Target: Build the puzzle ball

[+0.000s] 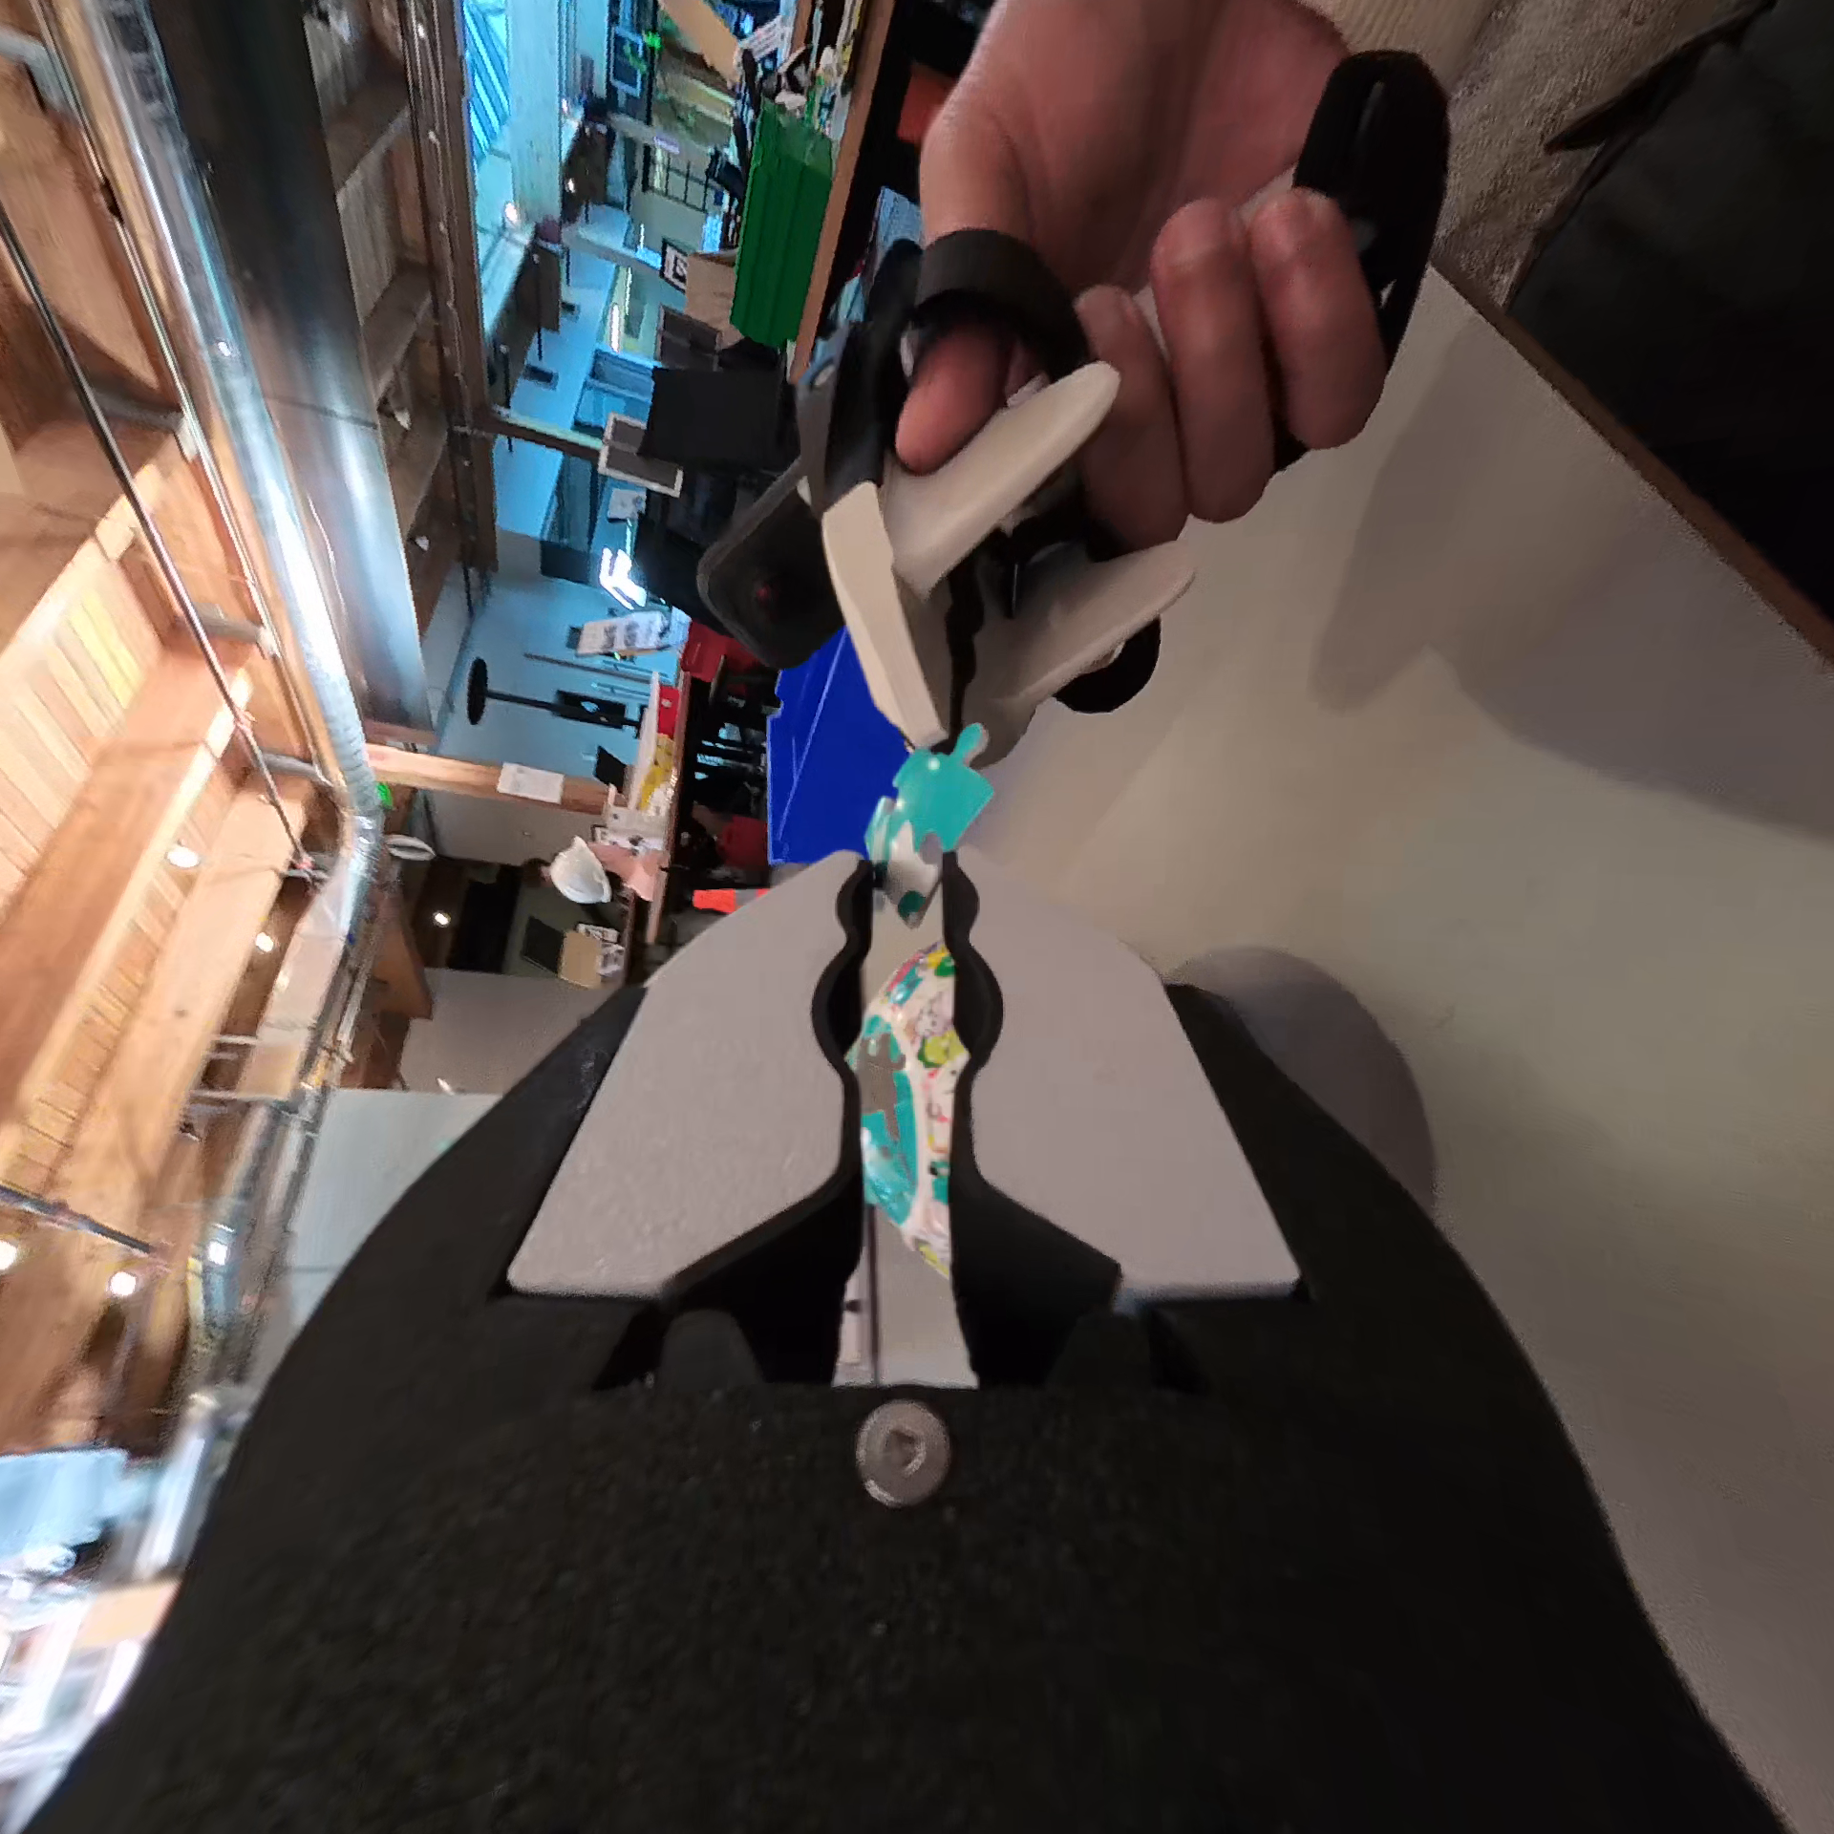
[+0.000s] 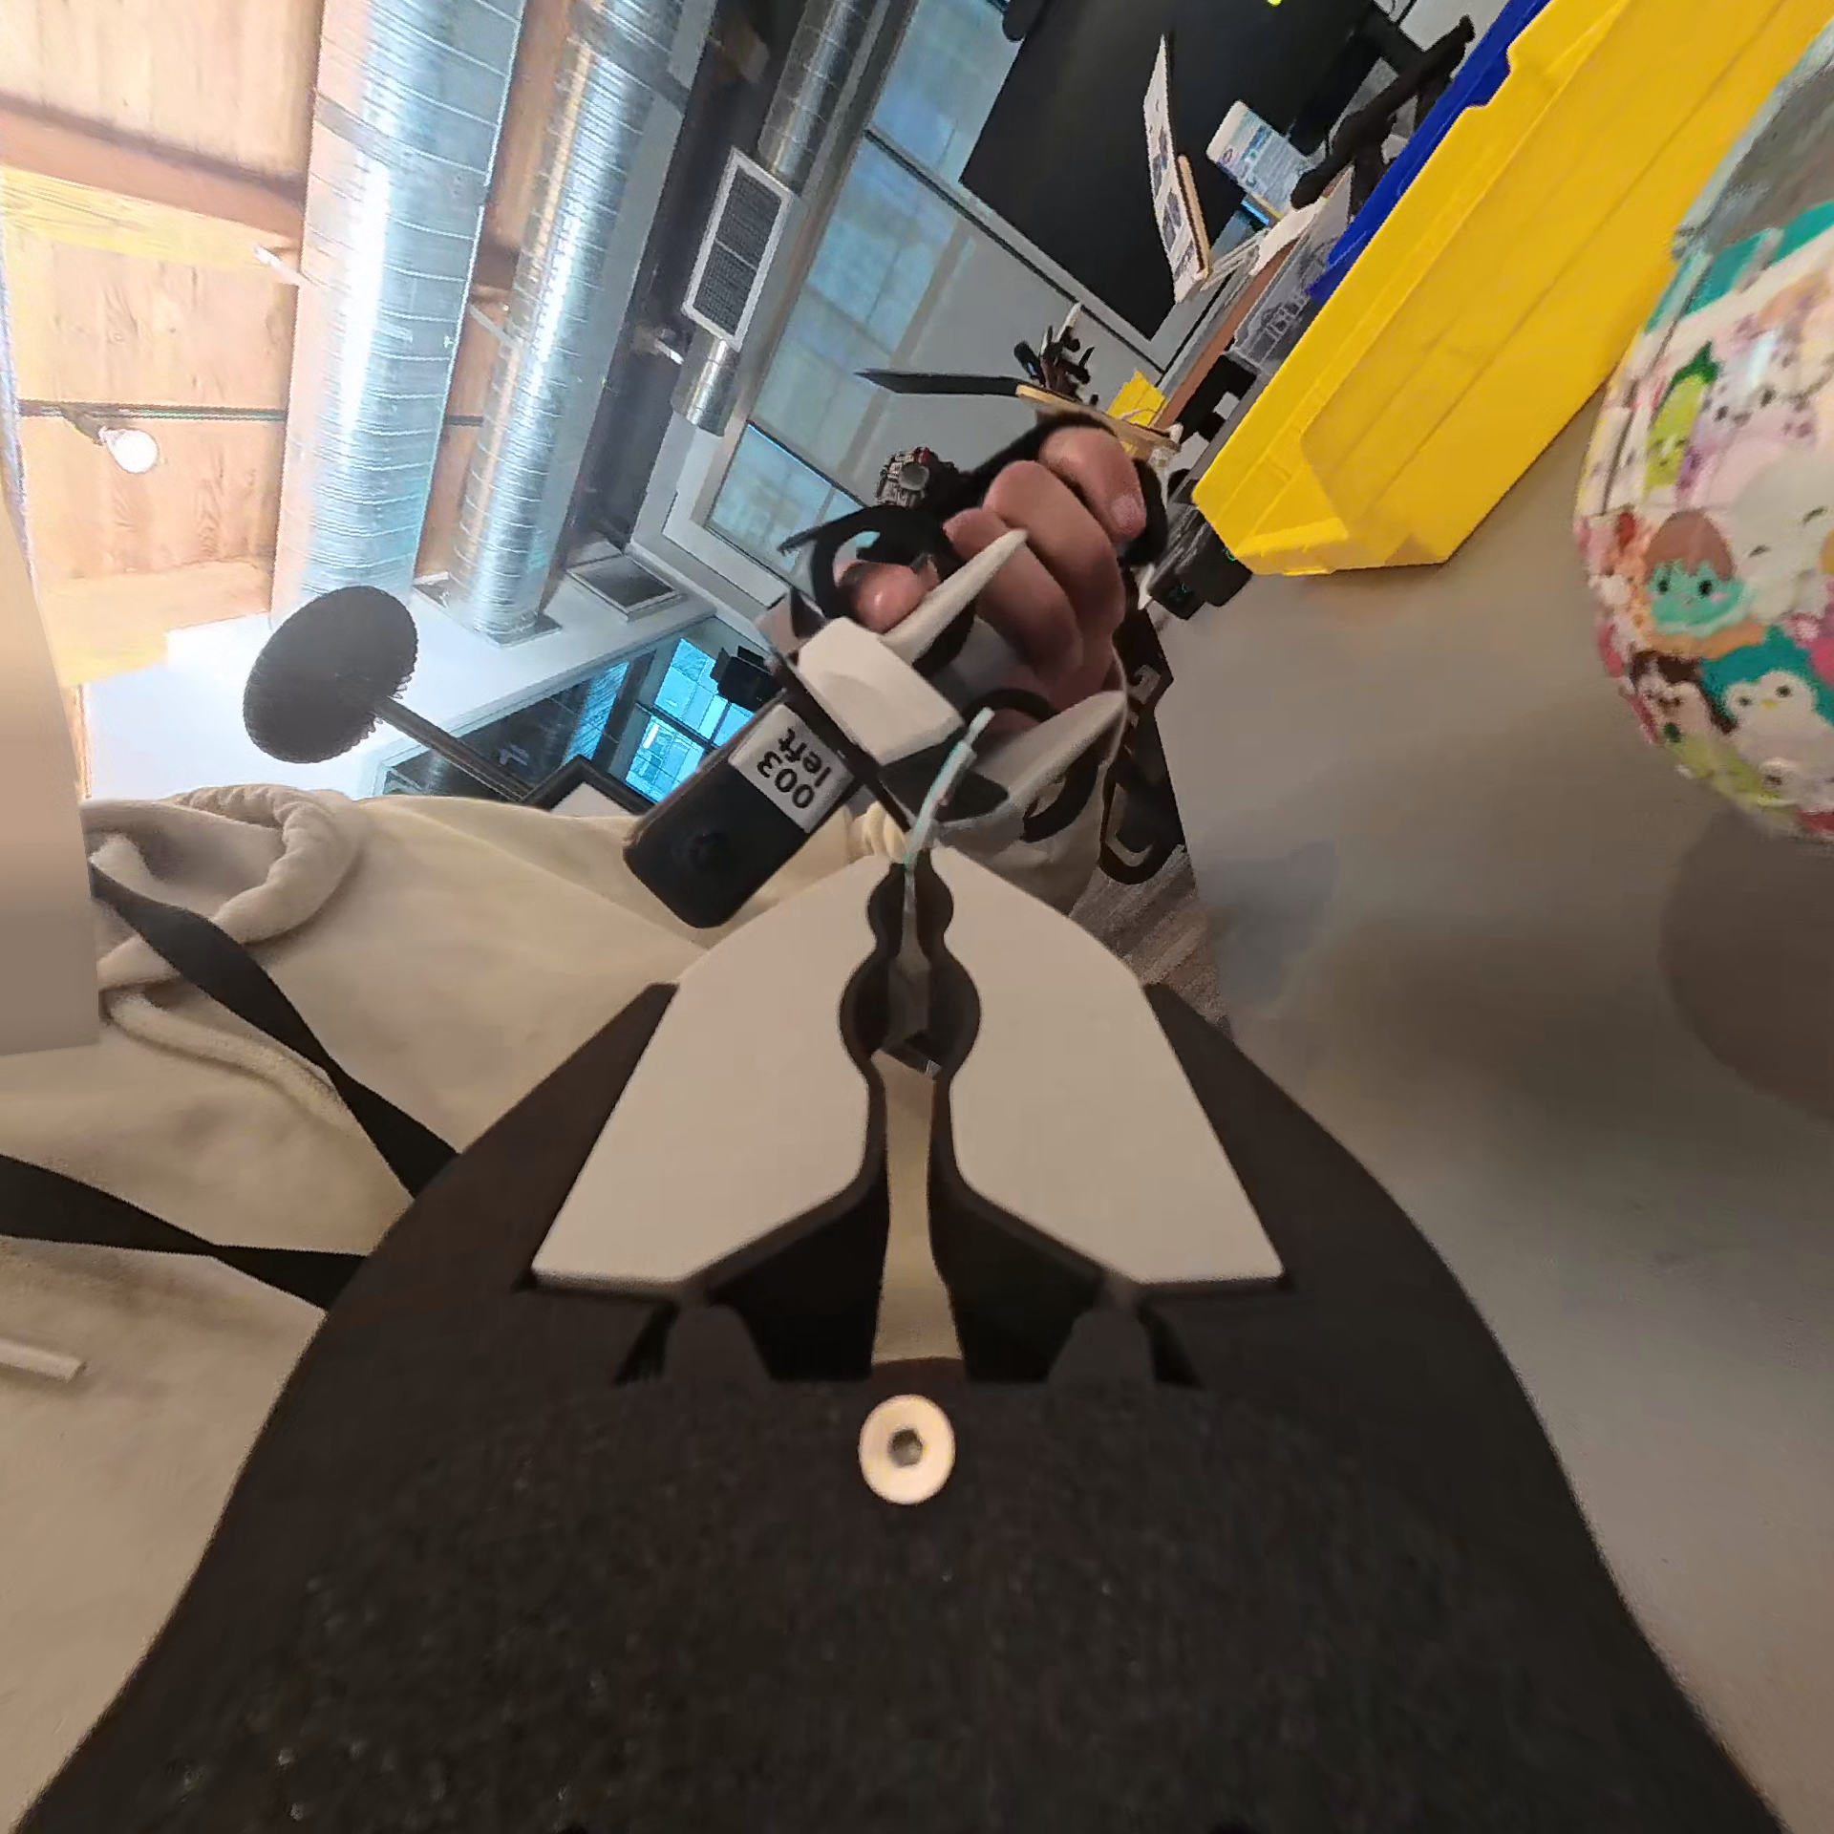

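Only right view shows puzzle ball (image 2: 1727, 516), both grippers (image 1: 908, 878) (image 2: 918, 878) pinching pieces (image 1: 928, 794).

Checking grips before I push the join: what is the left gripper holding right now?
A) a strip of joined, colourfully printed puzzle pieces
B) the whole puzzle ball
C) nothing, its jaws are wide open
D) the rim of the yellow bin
A: in the left wrist view the left gripper is shut on a curved strip of joined puzzle pieces, its tip meeting the teal piece held by the right gripper.
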{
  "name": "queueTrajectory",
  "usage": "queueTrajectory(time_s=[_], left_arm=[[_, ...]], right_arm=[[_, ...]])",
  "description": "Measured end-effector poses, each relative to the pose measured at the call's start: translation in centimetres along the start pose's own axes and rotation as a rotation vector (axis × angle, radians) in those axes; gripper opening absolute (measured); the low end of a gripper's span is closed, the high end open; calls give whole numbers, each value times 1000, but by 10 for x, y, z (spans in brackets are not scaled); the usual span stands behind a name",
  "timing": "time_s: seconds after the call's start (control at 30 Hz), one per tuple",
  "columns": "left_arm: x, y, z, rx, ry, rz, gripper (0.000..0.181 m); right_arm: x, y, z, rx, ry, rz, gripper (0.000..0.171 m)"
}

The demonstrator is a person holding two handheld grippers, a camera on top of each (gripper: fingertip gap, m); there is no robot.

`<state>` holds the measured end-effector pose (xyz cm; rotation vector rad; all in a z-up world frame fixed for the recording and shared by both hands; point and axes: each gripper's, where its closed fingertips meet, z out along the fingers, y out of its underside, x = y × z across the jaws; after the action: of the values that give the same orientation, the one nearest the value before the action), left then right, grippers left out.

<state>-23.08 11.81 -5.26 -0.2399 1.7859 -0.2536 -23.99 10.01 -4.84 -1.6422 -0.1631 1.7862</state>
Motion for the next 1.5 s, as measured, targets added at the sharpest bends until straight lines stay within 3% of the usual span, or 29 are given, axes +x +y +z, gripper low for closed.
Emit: queueTrajectory(time_s=[0.03,0.27,0.37,0.53,0.67,1.03,1.3,1.5], left_arm=[[-1,2,0,2,-5,-46,15],[-12,37,-8,-99,0,-393,22],[-16,61,-8,-172,-9,-580,0],[-22,94,5,-266,18,-941,0],[-42,102,18,-228,30,-1108,0],[-26,113,46,-225,159,-1034,1],[-31,110,35,-142,204,-1024,27],[-31,110,38,-86,269,-1026,20]], right_arm=[[1,-2,0,3,2,1,1],[20,-41,-9,134,92,-1,1],[42,-69,-17,217,227,-25,1],[64,-95,-18,225,355,6,1],[75,-98,-14,216,404,42,1],[89,-97,-17,198,553,44,1],[87,-98,-14,189,533,57,1],[83,-100,-15,201,522,49,2]])
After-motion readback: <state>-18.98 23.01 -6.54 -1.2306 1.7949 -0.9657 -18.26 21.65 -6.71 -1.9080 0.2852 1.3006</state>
